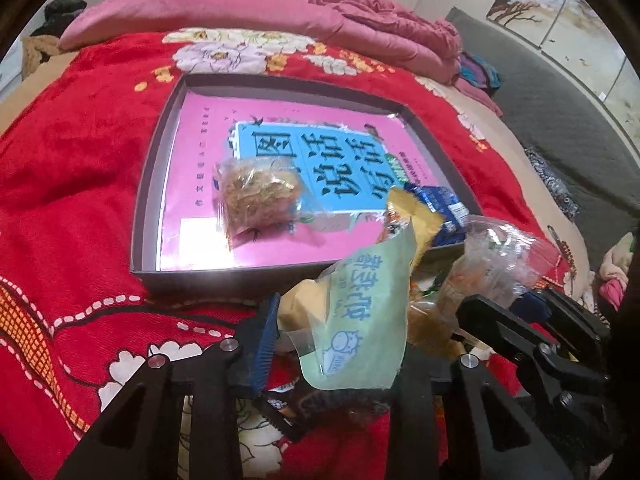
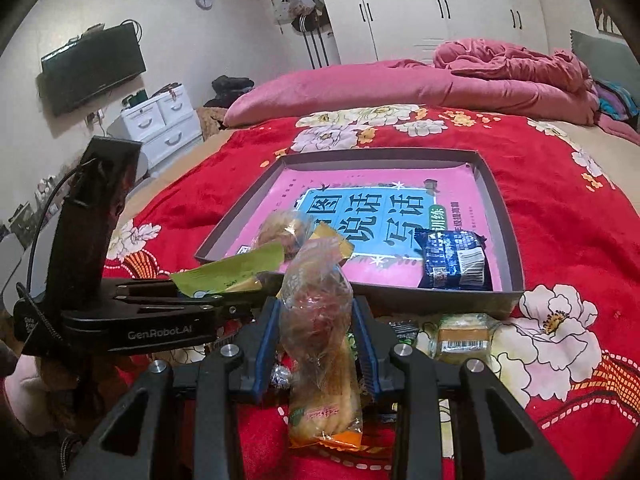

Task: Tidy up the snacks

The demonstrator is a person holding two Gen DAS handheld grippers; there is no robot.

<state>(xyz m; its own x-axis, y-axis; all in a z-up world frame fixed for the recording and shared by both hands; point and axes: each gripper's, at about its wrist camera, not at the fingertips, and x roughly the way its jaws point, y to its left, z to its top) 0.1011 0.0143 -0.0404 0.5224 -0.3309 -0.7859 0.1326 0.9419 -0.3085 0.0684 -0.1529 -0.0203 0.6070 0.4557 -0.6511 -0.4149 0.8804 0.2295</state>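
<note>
right gripper [image 2: 316, 344] clamped on clear snack bag [image 2: 320, 352] | left gripper [image 1: 340, 328] pinching green packet [image 1: 360, 312] | both just short of box [image 2: 505, 216] | lift clear over near wall, release inside beside blue packet [image 2: 454, 258]

Left hand-held gripper [image 1: 340, 344] clamps a pale green snack packet [image 1: 360, 312], tilted, just short of the near wall of the grey shallow box [image 1: 148, 184]. Box sits on the red floral blanket [image 1: 80, 128], a pink book [image 1: 224, 132] with a blue title panel lying flat inside. A clear-wrapped shredded golden snack [image 1: 256, 200] rests on the book. Right hand-held gripper [image 1: 520, 320] enters from the right with a clear crinkled bag [image 1: 500, 256]. Dark blue packet [image 1: 440, 204] sits at the box's right corner.
</note>
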